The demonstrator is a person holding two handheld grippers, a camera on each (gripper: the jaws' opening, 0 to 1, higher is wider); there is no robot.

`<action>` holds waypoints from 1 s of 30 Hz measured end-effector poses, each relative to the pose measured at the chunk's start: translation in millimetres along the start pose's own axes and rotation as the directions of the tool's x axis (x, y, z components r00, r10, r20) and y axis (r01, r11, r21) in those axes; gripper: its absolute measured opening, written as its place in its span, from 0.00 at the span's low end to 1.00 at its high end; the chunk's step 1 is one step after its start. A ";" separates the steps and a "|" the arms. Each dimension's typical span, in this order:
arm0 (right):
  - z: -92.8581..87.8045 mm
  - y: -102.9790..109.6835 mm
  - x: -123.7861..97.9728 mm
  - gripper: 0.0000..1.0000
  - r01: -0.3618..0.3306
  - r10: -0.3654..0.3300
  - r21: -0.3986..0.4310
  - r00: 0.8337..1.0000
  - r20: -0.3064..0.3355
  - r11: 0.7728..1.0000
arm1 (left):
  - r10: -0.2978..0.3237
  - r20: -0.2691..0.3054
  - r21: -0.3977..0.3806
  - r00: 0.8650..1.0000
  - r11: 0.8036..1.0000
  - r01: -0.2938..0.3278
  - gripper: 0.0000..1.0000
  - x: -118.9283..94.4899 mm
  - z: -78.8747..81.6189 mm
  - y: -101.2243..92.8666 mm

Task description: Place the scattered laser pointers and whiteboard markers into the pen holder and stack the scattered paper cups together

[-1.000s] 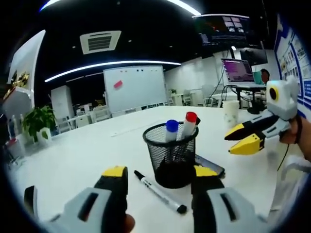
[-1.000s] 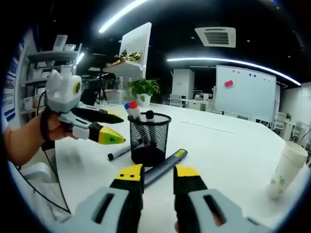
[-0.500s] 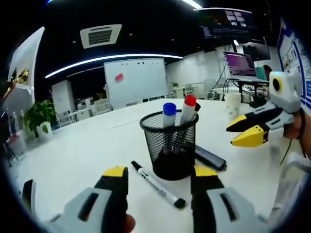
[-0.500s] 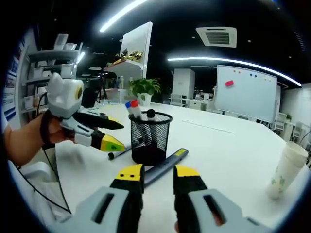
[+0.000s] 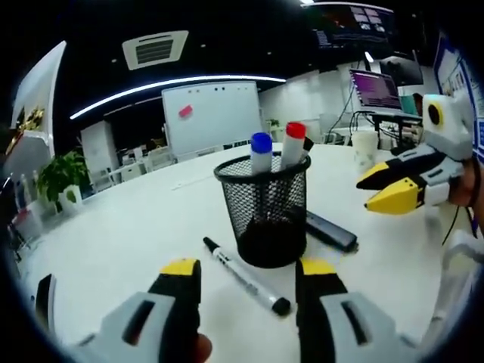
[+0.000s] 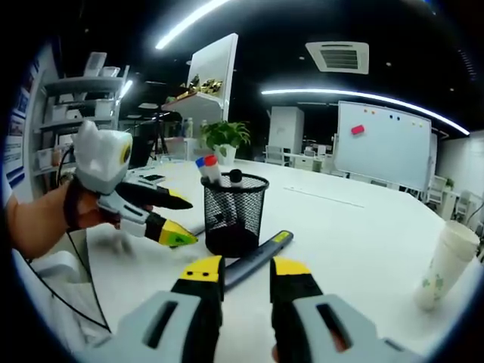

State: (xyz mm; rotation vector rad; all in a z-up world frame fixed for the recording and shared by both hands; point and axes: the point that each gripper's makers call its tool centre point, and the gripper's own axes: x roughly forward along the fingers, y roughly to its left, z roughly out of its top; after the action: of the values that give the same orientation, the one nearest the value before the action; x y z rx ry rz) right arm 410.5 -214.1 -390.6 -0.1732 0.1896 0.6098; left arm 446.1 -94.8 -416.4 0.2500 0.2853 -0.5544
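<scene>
A black mesh pen holder [image 5: 263, 208] [image 6: 233, 213] stands on the white table with a blue-capped marker [image 5: 262, 144] and a red-capped marker [image 5: 295, 133] upright in it. A black-and-white whiteboard marker [image 5: 246, 276] lies in front of it, its near end between the tips of my open left gripper [image 5: 249, 271]. A dark laser pointer [image 5: 330, 231] [image 6: 257, 259] lies beside the holder, pointing at my open right gripper [image 6: 247, 271]. The left gripper [image 6: 162, 219] hovers low, left of the holder. The right gripper [image 5: 397, 189] hangs to the holder's right. Stacked paper cups [image 6: 446, 265] [image 5: 366, 147] stand apart.
The white table [image 5: 113, 234] stretches wide around the holder. A potted plant [image 6: 224, 138] and shelves lie beyond its far side. A whiteboard [image 5: 213, 117] stands in the background, and a laptop [image 5: 376, 91] sits behind the cups. A hand [image 6: 38, 219] holds the left gripper.
The left gripper has dropped lower and come closer to the holder and the lying marker. The right gripper has stayed where it was.
</scene>
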 end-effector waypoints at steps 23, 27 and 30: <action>1.5 -6.8 -0.3 0.24 0.028 -0.028 -0.007 1.000 -0.005 1.000 | -0.012 -0.008 -0.041 1.000 0.999 0.012 0.46 0.7 -6.4 -3.9; 3.1 -10.1 -1.8 0.23 0.040 -0.040 -0.003 0.999 -0.006 0.999 | -0.006 -0.017 -0.037 1.000 0.999 0.006 0.45 0.9 -9.0 -3.4; 3.6 -10.6 -2.2 0.23 0.040 -0.040 -0.005 0.999 -0.006 0.999 | 0.001 -0.022 -0.027 1.000 1.000 -0.001 0.43 0.9 -9.6 -2.8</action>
State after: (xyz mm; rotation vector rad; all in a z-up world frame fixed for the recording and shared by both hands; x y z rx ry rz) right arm 415.3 -223.0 -385.5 -0.1833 0.1905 0.5702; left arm 443.3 -94.6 -426.0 0.2306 0.3139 -0.5469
